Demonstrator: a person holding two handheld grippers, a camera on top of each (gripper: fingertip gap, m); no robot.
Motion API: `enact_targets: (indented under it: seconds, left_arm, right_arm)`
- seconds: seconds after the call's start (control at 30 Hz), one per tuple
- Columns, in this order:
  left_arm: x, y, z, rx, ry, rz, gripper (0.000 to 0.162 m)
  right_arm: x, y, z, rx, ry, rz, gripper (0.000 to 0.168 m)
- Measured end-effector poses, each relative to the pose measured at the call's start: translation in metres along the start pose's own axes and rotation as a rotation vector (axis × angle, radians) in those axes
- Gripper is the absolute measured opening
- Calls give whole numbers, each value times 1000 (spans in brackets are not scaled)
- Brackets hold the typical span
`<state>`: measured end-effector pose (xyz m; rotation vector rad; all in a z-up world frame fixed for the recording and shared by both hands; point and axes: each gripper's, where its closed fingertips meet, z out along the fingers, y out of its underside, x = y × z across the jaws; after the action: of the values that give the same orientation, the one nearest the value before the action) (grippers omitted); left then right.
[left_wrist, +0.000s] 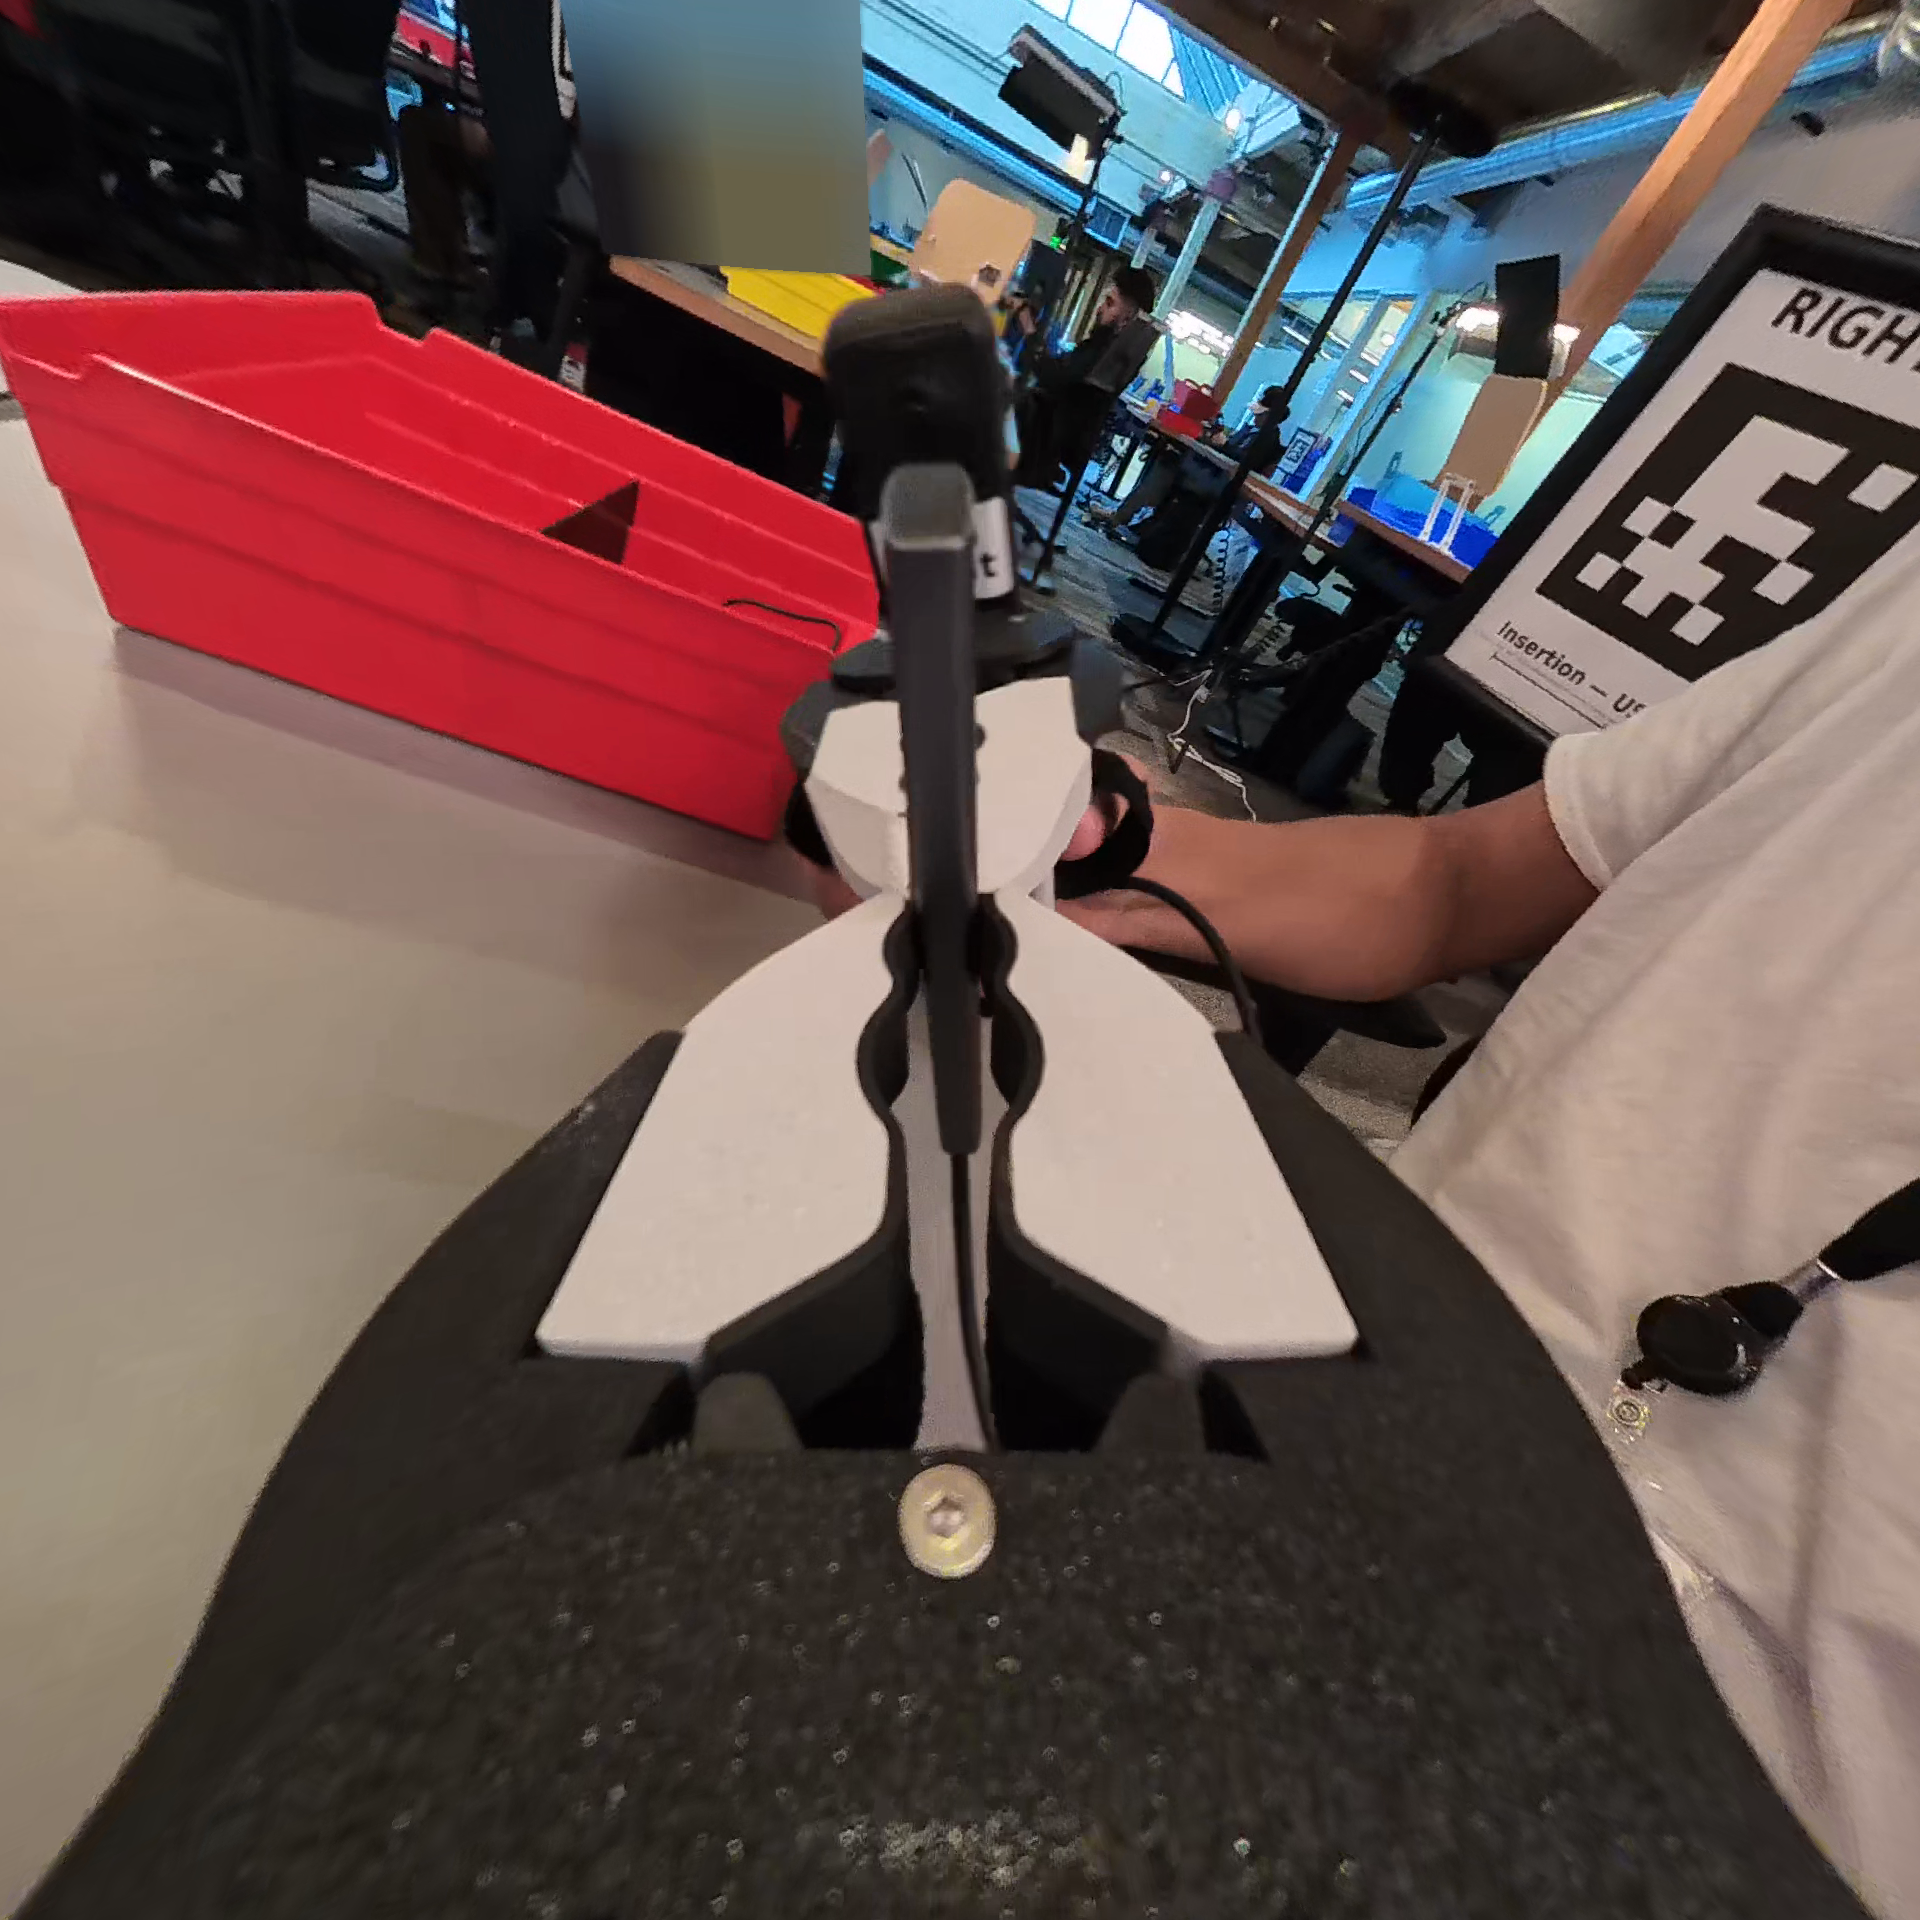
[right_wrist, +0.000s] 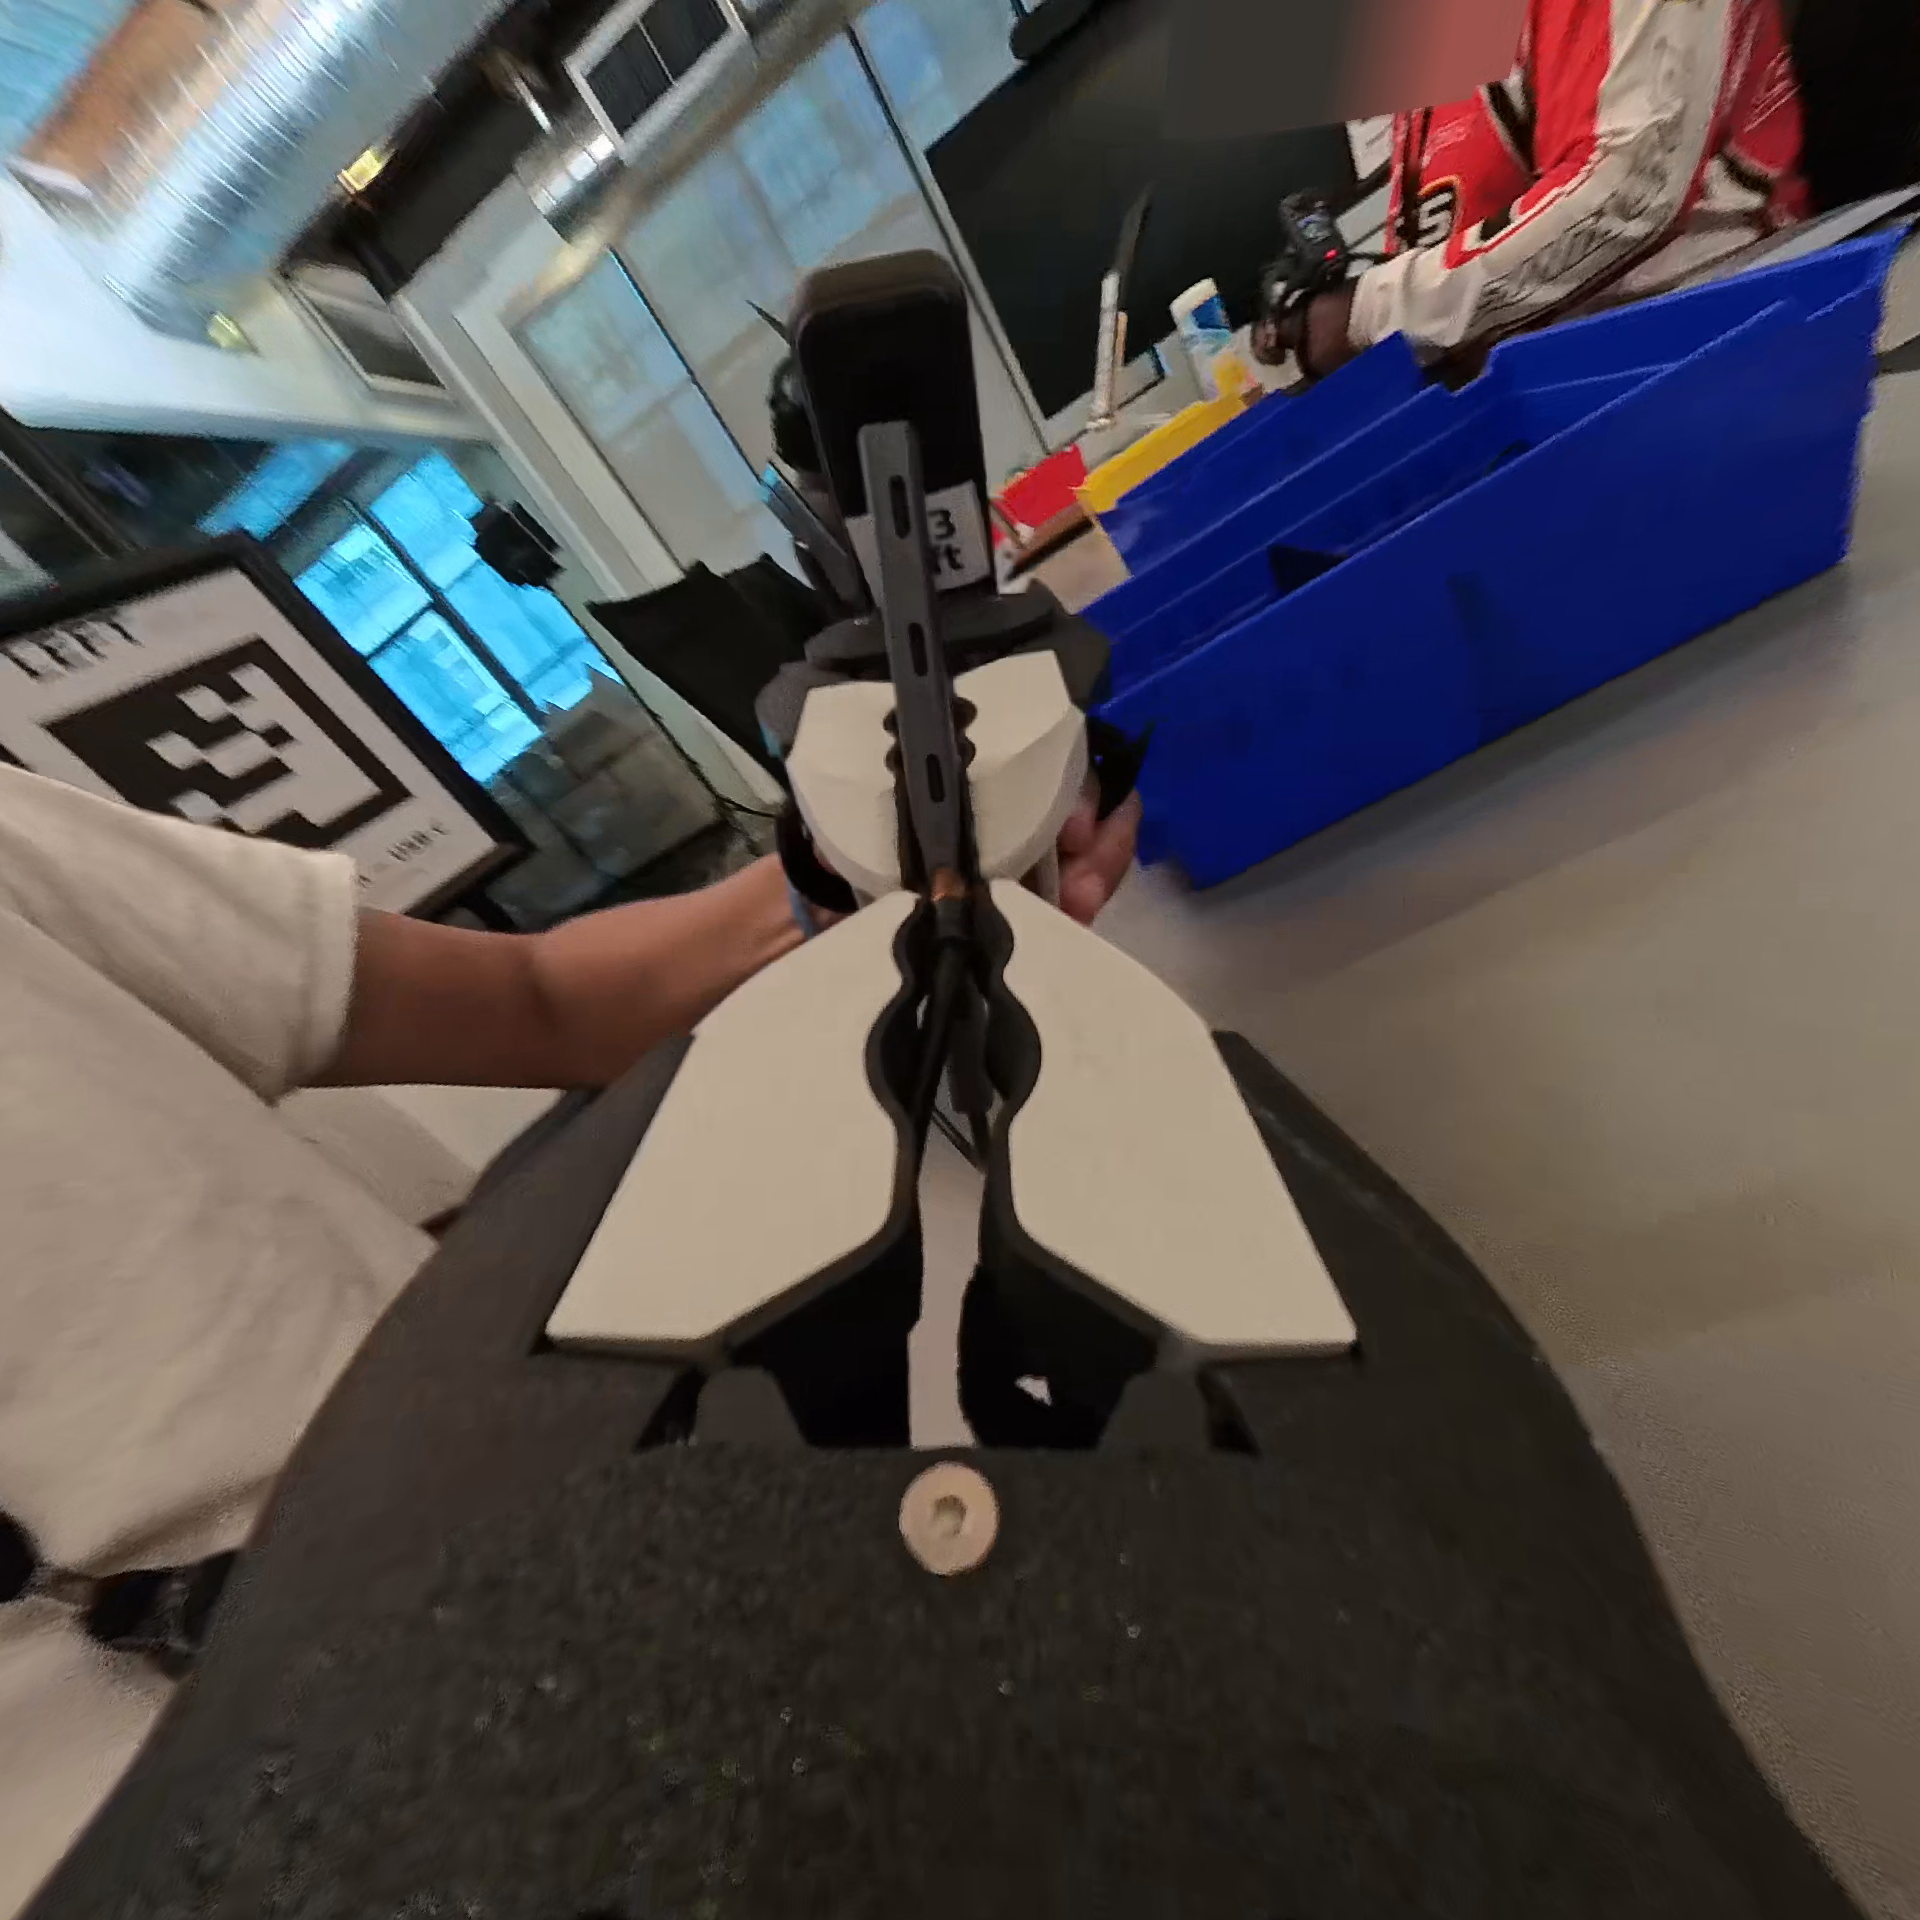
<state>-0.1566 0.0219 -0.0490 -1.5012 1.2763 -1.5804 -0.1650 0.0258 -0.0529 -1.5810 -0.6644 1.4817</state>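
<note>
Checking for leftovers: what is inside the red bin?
Of the red bin only stepped walls and a dark triangular slot show; its near wall hides the floor and any contents.

Each camera is sitting on its own hand-held gripper, looking forward along the two white fingers, low over the desk (left_wrist: 260, 987). The left wrist view is facing the right hand-held gripper (left_wrist: 940, 810) at close range, with a red bin (left_wrist: 416, 561) behind it. The right wrist view is facing the left hand-held gripper (right_wrist: 930, 790) just as closely, tilted, with a blue bin (right_wrist: 1507, 623) beyond. So the two cameras are pointing at each other, sharing the grey desk, a dark hub (left_wrist: 935, 727) held between them, and the person's white shirt (left_wrist: 1714, 935).
</note>
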Motion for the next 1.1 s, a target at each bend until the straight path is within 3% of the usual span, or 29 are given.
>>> enact_targets:
  seconds: [0.27,0.6,1.1]
  left_arm:
    - [20,14,-9,40,-53,-124,10]
    - [39,52,-29,-64,12,-213,10]
    - [39,64,-34,-110,35,-169,10]
  right_arm:
    - [-19,11,9,64,-83,224,6]
    - [-32,49,30,-143,-80,98,6]
    - [-30,62,34,-220,-92,79,6]
